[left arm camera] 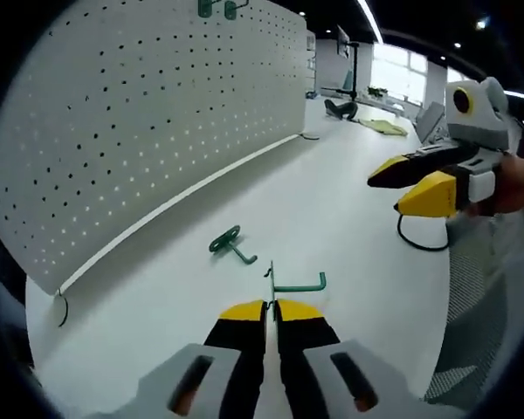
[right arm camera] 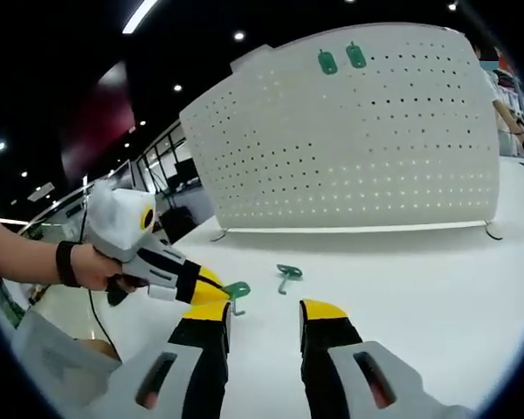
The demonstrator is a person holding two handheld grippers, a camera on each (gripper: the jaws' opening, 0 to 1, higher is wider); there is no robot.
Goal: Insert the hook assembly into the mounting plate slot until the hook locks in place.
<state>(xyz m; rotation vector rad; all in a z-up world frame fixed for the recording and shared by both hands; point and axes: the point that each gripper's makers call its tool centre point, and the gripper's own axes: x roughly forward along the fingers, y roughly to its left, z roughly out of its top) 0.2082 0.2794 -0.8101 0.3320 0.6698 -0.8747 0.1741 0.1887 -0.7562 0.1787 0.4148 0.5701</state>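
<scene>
White table (left arm camera: 349, 201), broad and pale, carrying everything. Upright on it, white perforated pegboard (left arm camera: 148, 113), two green mounting plates (right arm camera: 341, 58) fixed near its top edge. Left gripper (left arm camera: 270, 307) low over the table, yellow-tipped fingers pressed together on the thin plate end of a green hook assembly (left arm camera: 299, 284), hook arm pointing off to the side. In the right gripper view, same gripper (right arm camera: 211, 288) held in a hand (right arm camera: 94, 266), green piece at its tip. Right gripper (right arm camera: 265, 314) hovering, fingers spread apart, nothing between them; seen from the left gripper view (left arm camera: 410, 188) well above the table. Second green hook (left arm camera: 230, 243) lying loose on the table, near the held one, between grippers and pegboard.
</scene>
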